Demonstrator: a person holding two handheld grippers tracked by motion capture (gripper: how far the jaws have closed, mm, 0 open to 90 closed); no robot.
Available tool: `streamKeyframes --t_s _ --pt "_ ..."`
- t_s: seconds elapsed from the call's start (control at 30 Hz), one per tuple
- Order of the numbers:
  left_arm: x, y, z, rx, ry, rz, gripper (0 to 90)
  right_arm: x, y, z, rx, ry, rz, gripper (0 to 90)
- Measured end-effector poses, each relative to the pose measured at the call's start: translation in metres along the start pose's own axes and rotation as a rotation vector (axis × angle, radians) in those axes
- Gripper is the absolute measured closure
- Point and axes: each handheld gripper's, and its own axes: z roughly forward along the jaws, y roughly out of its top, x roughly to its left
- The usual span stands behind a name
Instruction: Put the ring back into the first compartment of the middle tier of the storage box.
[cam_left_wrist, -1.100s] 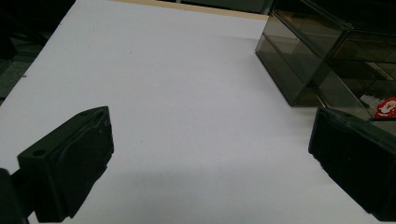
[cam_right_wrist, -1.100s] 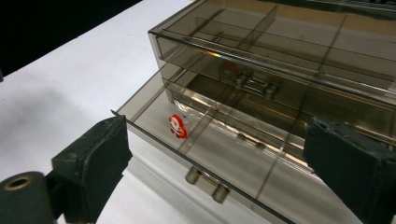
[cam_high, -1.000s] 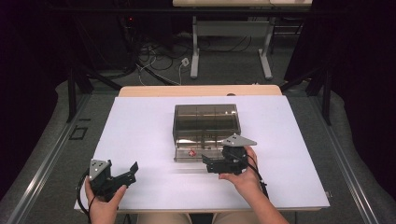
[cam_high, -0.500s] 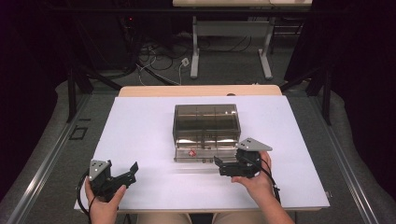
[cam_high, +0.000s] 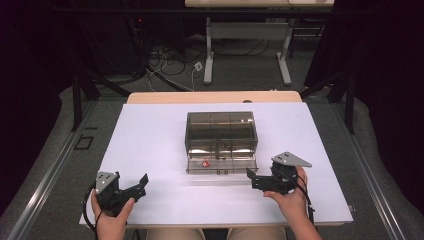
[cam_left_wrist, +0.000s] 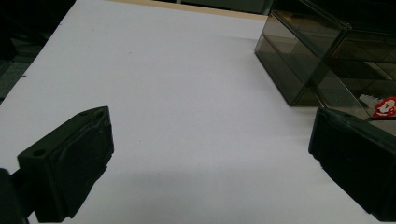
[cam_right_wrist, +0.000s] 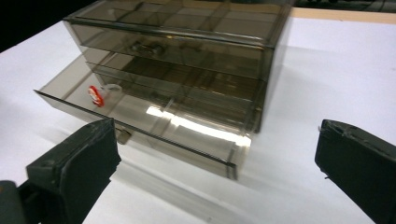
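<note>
White rectangular table top (cam_high: 150, 145) carries a smoky clear plastic drawer box (cam_high: 221, 131) at centre, its bottom drawer (cam_right_wrist: 140, 122) pulled out toward the person. Left gripper (cam_high: 131, 187) sits well apart at near-left edge, jaws spread, empty. Right gripper (cam_high: 255, 179) hangs just off drawer's front-right corner, jaws spread, holding nothing. Small red-and-white item (cam_right_wrist: 97, 95) lies inside drawer. Prob. step: drawer open, item reachable; next move needs right gripper over item w/ jaws lined up.

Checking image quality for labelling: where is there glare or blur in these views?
Right gripper view: white glare on the open drawer of the smoky box; near jaws soft. Left gripper view: jaws blurred, table evenly lit. High view: dark surroundings, faint glare on the drawer.
</note>
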Motion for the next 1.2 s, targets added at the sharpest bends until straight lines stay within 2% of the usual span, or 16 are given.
streamKeyframes --t_s 0.33,0.5,0.7,0.83,0.87,0.93,1.2 --pt "0.000 0.000 0.000 0.000 0.005 -0.001 0.1 -0.018 -0.013 -0.008 0.004 -0.055 0.040 0.0" --pt "0.000 -0.001 0.000 -0.001 0.006 -0.001 0.1 -0.028 -0.020 -0.009 0.011 -0.081 0.035 0.0" --pt "0.000 -0.001 0.001 -0.001 0.008 -0.001 0.1 -0.036 -0.030 -0.009 0.011 -0.098 0.070 0.0" --pt "0.001 -0.001 0.001 -0.002 0.008 -0.002 0.1 -0.041 -0.032 -0.010 0.005 -0.108 0.060 0.0" --pt "0.001 -0.001 0.001 -0.004 0.008 -0.002 0.1 -0.041 -0.032 -0.012 0.027 -0.111 0.062 0.0" --pt "0.001 -0.001 0.001 -0.002 0.007 -0.002 0.2 -0.043 -0.034 -0.010 0.005 -0.120 0.061 0.0" --pt "0.003 0.000 0.001 -0.006 0.010 -0.006 0.2 -0.051 -0.040 -0.010 0.020 -0.134 0.063 0.0"
